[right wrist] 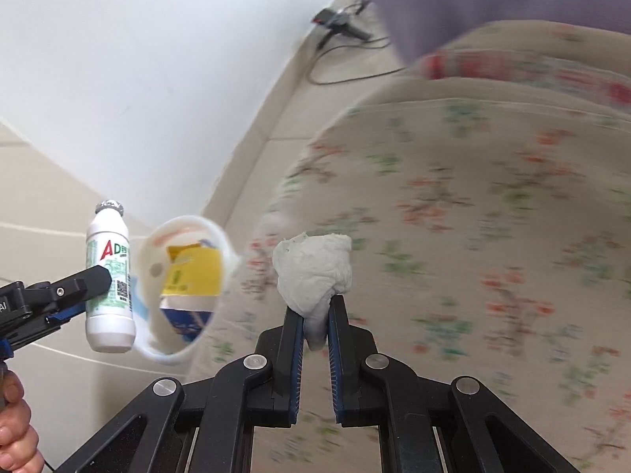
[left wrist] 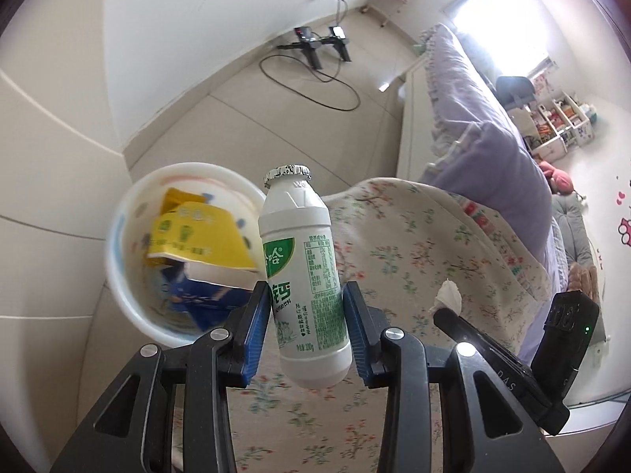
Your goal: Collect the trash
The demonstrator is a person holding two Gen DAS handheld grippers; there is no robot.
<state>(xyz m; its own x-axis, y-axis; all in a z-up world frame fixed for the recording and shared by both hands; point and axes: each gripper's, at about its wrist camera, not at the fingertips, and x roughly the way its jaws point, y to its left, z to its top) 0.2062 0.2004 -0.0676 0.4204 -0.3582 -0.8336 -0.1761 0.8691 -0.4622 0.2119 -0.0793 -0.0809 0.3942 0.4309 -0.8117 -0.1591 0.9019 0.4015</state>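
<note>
My left gripper [left wrist: 305, 295] is shut on a white milk-drink bottle [left wrist: 303, 268] with a green label and a foil cap, held upright in the air just right of a white bin [left wrist: 130, 295]. The bin holds a yellow carton [left wrist: 201, 236] and a blue carton [left wrist: 197, 295]. My right gripper [right wrist: 315, 311] is shut on a crumpled white tissue [right wrist: 313, 268], held above a floral bedspread. In the right wrist view the bottle [right wrist: 108, 276] and the left gripper [right wrist: 94, 280] sit left of the bin [right wrist: 221, 244]. The tissue [left wrist: 447, 295] also shows in the left wrist view.
A bed with a floral bedspread [left wrist: 414, 244] and a purple quilt [left wrist: 493, 157] fills the right side. Beige tiled floor [left wrist: 276, 118] and a white wall lie beyond the bin. A black stand with a cable [left wrist: 319, 47] is on the far floor.
</note>
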